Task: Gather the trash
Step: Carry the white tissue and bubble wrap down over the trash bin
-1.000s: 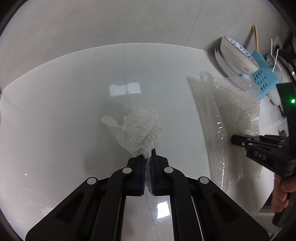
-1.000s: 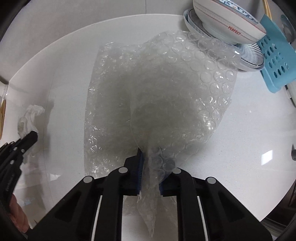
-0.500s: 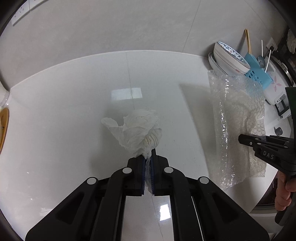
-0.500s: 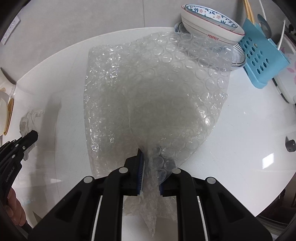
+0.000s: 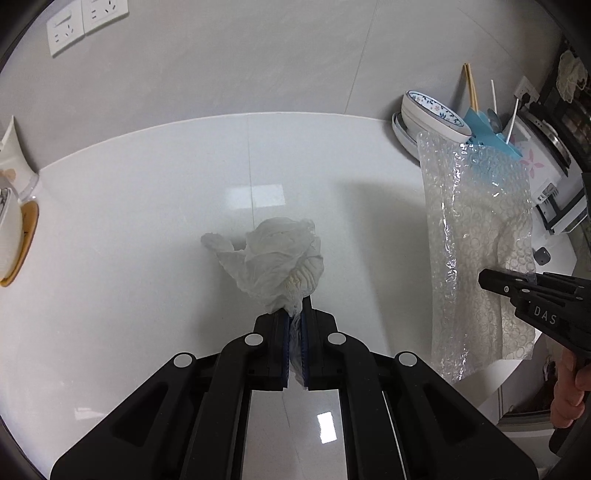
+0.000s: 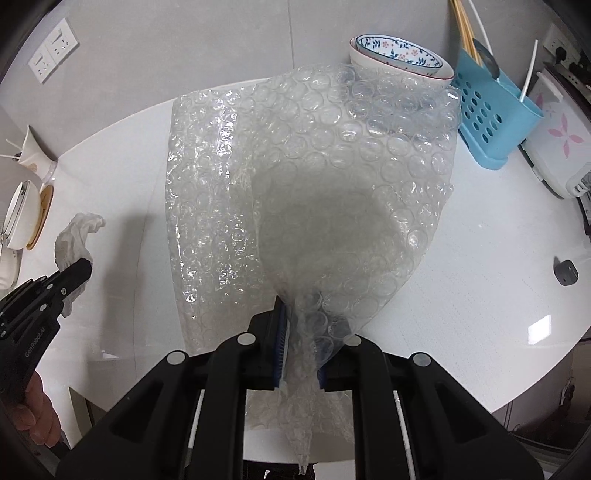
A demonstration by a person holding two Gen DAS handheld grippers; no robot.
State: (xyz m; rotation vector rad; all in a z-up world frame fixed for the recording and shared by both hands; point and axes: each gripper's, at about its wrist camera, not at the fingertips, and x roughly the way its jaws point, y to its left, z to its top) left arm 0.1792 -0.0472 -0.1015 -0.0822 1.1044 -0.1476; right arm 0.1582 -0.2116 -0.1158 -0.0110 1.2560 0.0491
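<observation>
My left gripper (image 5: 294,317) is shut on a crumpled white tissue (image 5: 275,258) and holds it above the white counter (image 5: 129,240). My right gripper (image 6: 300,325) is shut on a clear sheet of bubble wrap (image 6: 306,177), which hangs lifted over the counter. In the left wrist view the bubble wrap (image 5: 476,243) hangs at the right from the right gripper (image 5: 491,280). In the right wrist view the tissue (image 6: 75,240) shows at the left, in the left gripper (image 6: 83,271).
Stacked bowls and plates (image 6: 399,61) and a blue utensil basket (image 6: 491,110) stand at the back right, by a white appliance (image 6: 554,147). Dishes (image 5: 14,240) stand at the left edge. Wall sockets (image 5: 85,22) are behind. The counter's front edge (image 6: 517,402) is near.
Both grippers have risen and pulled back from the counter, carrying the tissue and the bubble wrap. More of the wall and the counter now shows.
</observation>
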